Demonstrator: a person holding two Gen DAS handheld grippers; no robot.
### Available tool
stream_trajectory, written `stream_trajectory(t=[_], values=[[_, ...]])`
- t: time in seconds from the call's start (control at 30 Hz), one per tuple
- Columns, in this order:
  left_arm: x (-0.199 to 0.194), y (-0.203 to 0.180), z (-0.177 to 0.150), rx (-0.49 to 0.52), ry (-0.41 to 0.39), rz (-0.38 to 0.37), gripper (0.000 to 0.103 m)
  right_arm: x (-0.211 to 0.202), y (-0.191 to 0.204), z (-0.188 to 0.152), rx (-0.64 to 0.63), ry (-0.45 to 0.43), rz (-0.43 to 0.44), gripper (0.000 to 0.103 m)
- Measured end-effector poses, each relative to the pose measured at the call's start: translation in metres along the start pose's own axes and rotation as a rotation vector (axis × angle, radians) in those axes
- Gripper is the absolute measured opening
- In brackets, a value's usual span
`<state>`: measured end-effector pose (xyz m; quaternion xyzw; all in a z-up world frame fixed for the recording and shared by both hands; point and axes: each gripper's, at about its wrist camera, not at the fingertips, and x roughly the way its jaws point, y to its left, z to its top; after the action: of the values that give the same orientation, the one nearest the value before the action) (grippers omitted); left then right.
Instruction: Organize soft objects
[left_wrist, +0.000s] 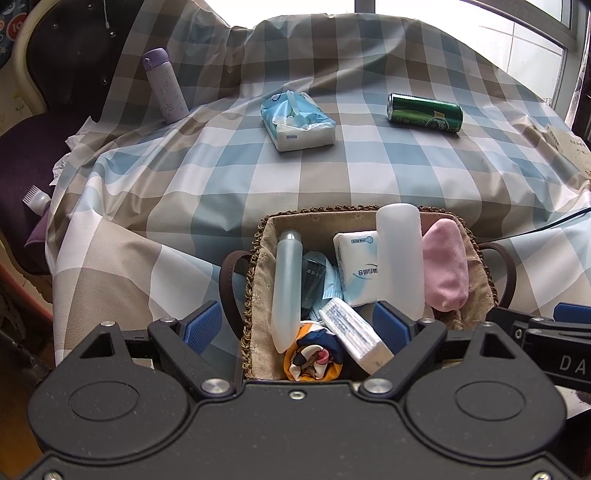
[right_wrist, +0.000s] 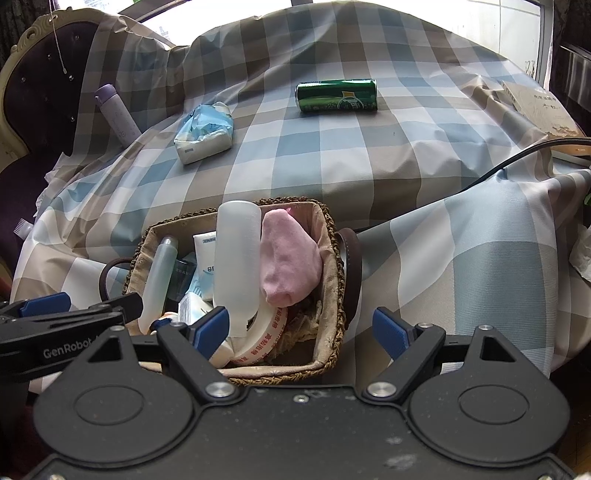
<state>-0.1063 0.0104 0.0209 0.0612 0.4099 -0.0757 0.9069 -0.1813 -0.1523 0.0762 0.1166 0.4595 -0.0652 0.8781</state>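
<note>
A woven basket (left_wrist: 258, 251) (right_wrist: 328, 236) with brown handles stands at the near edge of the checked table. It holds a pink cloth (left_wrist: 445, 266) (right_wrist: 288, 262), a white tissue pack (left_wrist: 356, 266), two frosted bottles (left_wrist: 399, 258) (right_wrist: 236, 258), a colourful scarf (left_wrist: 314, 356), a white tube (left_wrist: 354, 332) and a tape roll (right_wrist: 266, 332). An opened blue tissue pack (left_wrist: 297, 120) (right_wrist: 205, 127) lies further back on the cloth. My left gripper (left_wrist: 299, 325) is open and empty over the basket's near side. My right gripper (right_wrist: 301, 328) is open and empty over the basket's right rim.
A green can (left_wrist: 424, 112) (right_wrist: 336, 95) lies on its side at the back right. A purple flask (left_wrist: 164, 86) (right_wrist: 116, 114) leans at the back left by a dark chair (left_wrist: 55, 74). A cable (right_wrist: 517, 158) and a paper box (right_wrist: 535, 107) are at the right.
</note>
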Motion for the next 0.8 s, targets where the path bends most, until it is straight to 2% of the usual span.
stream_trajectory(t=[0.8], values=[[0.0006,-0.0014,0.0000,0.005,0.001,0.000,0.086,0.0001,-0.0027,0.0009,0.014,0.003,0.003,0.085]])
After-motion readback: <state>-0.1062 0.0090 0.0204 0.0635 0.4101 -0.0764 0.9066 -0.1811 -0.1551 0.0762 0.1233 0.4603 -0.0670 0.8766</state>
